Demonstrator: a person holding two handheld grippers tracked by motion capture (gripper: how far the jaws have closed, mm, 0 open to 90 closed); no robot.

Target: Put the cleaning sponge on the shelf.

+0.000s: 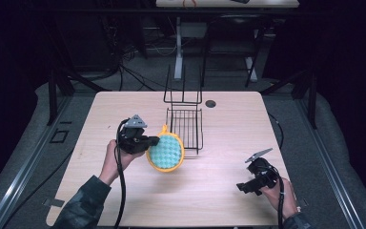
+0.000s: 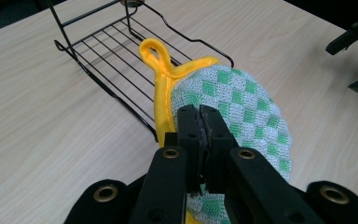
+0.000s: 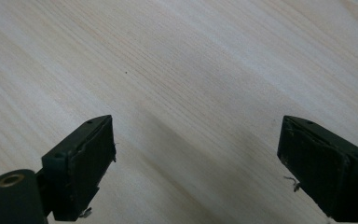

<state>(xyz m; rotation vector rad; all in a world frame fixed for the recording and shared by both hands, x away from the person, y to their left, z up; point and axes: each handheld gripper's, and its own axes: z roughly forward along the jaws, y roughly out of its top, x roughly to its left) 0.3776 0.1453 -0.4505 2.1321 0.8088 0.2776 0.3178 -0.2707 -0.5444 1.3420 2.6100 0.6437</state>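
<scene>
Pinching the potholder, the left hand-held gripper clamps its edge.

Your left gripper is black, with brass-coloured rivets on its arms and a grey three-cornered plate on top. The pot holder it grips is checked in green and pale grey-white, edged all round in bright yellow, with a yellow hanging loop at its 11 o'clock in the left gripper view. At your 12 o'clock the wire rack is black. The table is pale wood with a fine grain. Your right gripper has black jaws with dark, worn pads. Your sleeve is a dark camouflage pattern.
</scene>
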